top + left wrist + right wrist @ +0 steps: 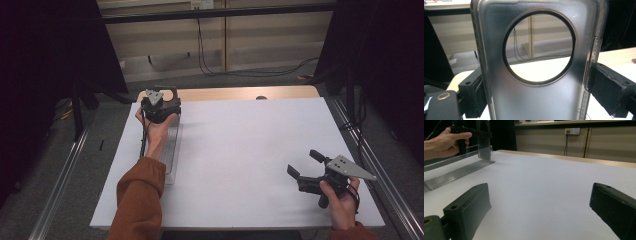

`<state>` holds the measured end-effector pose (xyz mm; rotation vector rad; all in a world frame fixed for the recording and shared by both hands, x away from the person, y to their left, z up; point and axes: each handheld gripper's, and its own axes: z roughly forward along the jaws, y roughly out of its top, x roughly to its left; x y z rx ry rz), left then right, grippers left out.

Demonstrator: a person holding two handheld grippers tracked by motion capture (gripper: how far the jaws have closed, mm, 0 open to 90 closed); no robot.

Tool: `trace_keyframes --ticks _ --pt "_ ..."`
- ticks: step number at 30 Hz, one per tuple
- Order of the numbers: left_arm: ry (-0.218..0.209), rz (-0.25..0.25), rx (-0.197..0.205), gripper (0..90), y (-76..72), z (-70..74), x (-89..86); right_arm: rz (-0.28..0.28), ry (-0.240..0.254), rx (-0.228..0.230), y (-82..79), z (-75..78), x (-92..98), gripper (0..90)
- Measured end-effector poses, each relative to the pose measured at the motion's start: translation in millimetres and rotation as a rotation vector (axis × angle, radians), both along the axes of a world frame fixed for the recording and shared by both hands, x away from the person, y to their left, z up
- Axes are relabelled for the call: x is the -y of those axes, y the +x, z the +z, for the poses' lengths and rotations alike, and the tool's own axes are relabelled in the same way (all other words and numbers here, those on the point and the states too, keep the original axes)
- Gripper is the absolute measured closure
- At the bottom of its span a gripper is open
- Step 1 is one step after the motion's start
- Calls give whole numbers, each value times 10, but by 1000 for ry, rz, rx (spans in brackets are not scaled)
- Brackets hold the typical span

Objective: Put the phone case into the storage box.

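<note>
One phone case (pixel 536 95), 2 grippers, 1 long see-through rack (pixel 171 150), 1 white table (pixel 250 150). No words or brand to read on any of them. The case is see-through grey plastic w/ a smooth, bendy look, rounded corners, 1 big round hole ringed in black near its top, and thin button bumps on its right edge. In the left gripper view it stands upright & the left gripper (pixel 536 100) squeezes it by its 2 side edges, 1 black pad on each side. In the high view the left gripper (pixel 159 106) is at about 10 o'clock on the table, at the far end of the rack. In the right gripper view the case (pixel 484 143) hangs right over that end of the rack (pixel 456 173); can't tell if they touch. The rack is clear plastic w/ thin ridges along its flat base and an upright clear wall. The right gripper (pixel 304 165) is at about 4 o'clock, well apart from the case, its black blocky jaws spread wide w/ nothing in them, just above the matte white top. Each gripper has 1 grey 3-corner plate on it.
</note>
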<state>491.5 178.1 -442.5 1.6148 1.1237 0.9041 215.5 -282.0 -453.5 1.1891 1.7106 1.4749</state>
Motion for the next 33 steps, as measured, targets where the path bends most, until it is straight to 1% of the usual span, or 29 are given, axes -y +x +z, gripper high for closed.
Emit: trace_keyframes --ticks 1,3,4,5,7,8,9,10,11,12,13,14,16,18,19,20,21,22,23,24,26,27,28,30,31,33 --pt "2 9 -6 122 -3 -4 13 6 -6 -2 -1 0 7 25" --pt "6 -4 -1 122 5 -15 13 8 -4 0 -3 2 11 25" --pt "-5 -4 -2 122 11 -22 20 5 5 0 -4 4 4 25" --pt "10 -2 -5 121 15 -21 5 4 4 0 -5 4 6 25" --pt "6 18 -25 120 25 -38 -13 9 -5 1 -8 5 10 25" --pt "0 28 -26 120 31 -51 -13 10 -2 2 -7 7 7 25" --pt "-6 15 -30 119 35 -55 -21 13 -5 4 -6 9 5 25" --pt "-1 29 -26 120 33 -50 -20 13 -5 4 -9 12 2 25" --pt "8 21 -28 119 30 -45 -23 16 -4 3 -10 14 2 25" --pt "-2 13 -23 119 28 -44 -16 14 1 2 -10 14 -2 25" --pt "6 12 -28 119 22 -37 -17 12 0 5 -7 9 7 25" --pt "5 2 -24 119 24 -39 -10 7 7 2 -5 7 4 25" --pt "-2 4 -24 118 17 -42 9 7 5 4 -2 4 4 25" --pt "7 12 -32 115 10 -30 0 13 -4 4 -6 8 6 25" --pt "-4 2 -25 116 12 -31 -3 15 -5 4 -7 10 3 25" --pt "-1 0 -28 114 9 -24 -11 11 1 5 -7 10 -3 25" --pt "-6 7 -31 112 4 -21 -13 12 1 1 -8 6 -5 25" --pt "-1 16 -36 110 4 -14 -26 6 3 1 -5 3 -8 25" --pt "-7 5 -38 107 5 -12 -42 6 2 1 -6 3 -7 25" --pt "-14 16 -40 105 4 -12 -43 9 2 2 -7 4 -7 25" --pt "-28 12 -52 86 2 -7 -45 12 -2 6 -7 6 -1 25" --pt "-36 0 -48 77 5 -10 -49 11 2 2 -9 8 -3 25" --pt "-22 7 -54 73 -1 -5 -44 12 3 0 -10 7 -4 25" --pt "-20 -4 -45 65 0 -14 -27 9 2 2 -6 4 -10 25" --pt "-6 -1 -53 59 -6 -11 -29 12 3 1 -4 4 -12 25" --pt "-14 3 -63 51 -6 -5 -39 18 -6 5 -1 2 -10 25"
